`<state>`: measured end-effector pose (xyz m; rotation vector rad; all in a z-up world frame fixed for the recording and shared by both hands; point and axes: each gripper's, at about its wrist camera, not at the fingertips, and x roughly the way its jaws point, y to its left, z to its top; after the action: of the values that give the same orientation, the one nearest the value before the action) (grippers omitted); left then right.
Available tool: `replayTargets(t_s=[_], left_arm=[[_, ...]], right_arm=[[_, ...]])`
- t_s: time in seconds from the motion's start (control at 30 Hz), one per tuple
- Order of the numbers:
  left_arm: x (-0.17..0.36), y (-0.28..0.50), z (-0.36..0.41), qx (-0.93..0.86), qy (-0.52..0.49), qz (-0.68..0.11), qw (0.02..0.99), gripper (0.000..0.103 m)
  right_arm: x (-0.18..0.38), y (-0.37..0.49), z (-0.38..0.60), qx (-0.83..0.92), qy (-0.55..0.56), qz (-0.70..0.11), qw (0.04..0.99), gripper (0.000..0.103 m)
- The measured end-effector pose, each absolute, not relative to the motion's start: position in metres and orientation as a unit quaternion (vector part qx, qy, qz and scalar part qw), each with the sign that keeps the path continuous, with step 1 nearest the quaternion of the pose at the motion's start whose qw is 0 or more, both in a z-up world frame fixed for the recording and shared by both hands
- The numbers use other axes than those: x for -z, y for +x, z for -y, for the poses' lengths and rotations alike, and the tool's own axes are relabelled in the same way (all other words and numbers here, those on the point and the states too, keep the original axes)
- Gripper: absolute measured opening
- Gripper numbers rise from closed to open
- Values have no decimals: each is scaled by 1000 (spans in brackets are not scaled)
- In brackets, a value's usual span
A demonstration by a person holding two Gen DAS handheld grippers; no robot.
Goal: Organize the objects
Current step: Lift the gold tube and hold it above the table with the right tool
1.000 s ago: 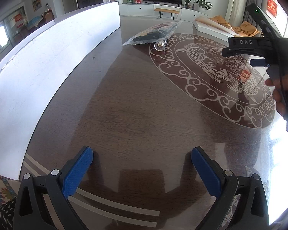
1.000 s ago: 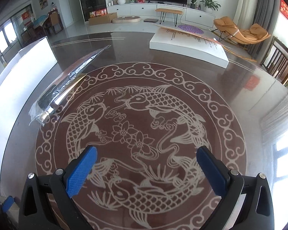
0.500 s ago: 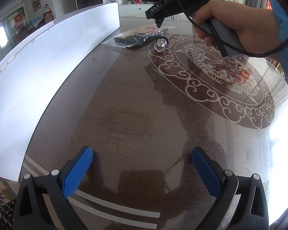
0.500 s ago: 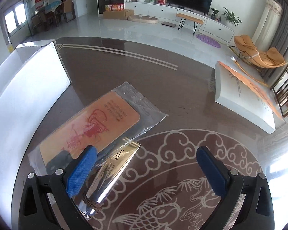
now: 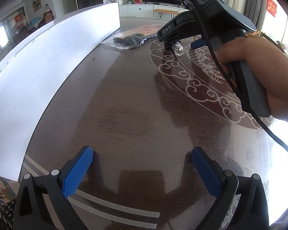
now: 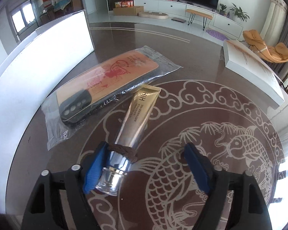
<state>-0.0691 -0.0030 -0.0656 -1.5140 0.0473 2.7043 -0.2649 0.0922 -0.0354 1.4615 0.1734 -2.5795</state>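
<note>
Black two-finger left gripper (image 5: 142, 170) and right gripper (image 6: 144, 164) carry textured blue pads (image 5: 77, 171), silver screws, a black cable and "DAS" lettering.

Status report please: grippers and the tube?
Left gripper open, empty. Right gripper just closing, gold tube between fingers, not yet clamped. Bagged brush close beside tube.

Left claw (image 5: 142, 169) spread over dark table (image 5: 124, 99), hand (image 5: 259, 72) holding right claw (image 5: 179, 45) by bagged item (image 5: 133, 39)

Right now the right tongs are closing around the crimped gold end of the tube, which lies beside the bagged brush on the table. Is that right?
Not quite. The right wrist view shows the right tongs have just been closing around the silver cap end of the tube, not its crimped gold end, which points away. The rest holds: it lies beside the bagged brush on the table.
</note>
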Motion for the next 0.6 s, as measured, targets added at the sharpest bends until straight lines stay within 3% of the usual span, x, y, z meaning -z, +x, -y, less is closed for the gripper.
replayTargets(t_s=[0.03,0.07,0.6], left_arm=[[66,-67,4,-872,-488,-15,21,103],[66,-68,4,-872,-488,-15,21,103],[67,-67,5,-873,-488,-15,21,103]], right_arm=[[34,-260,-95,866,489,-60,84,31],[34,-255,-97,866,489,-62,82,29],[36,-109,-242,888,458,-14,18,30]])
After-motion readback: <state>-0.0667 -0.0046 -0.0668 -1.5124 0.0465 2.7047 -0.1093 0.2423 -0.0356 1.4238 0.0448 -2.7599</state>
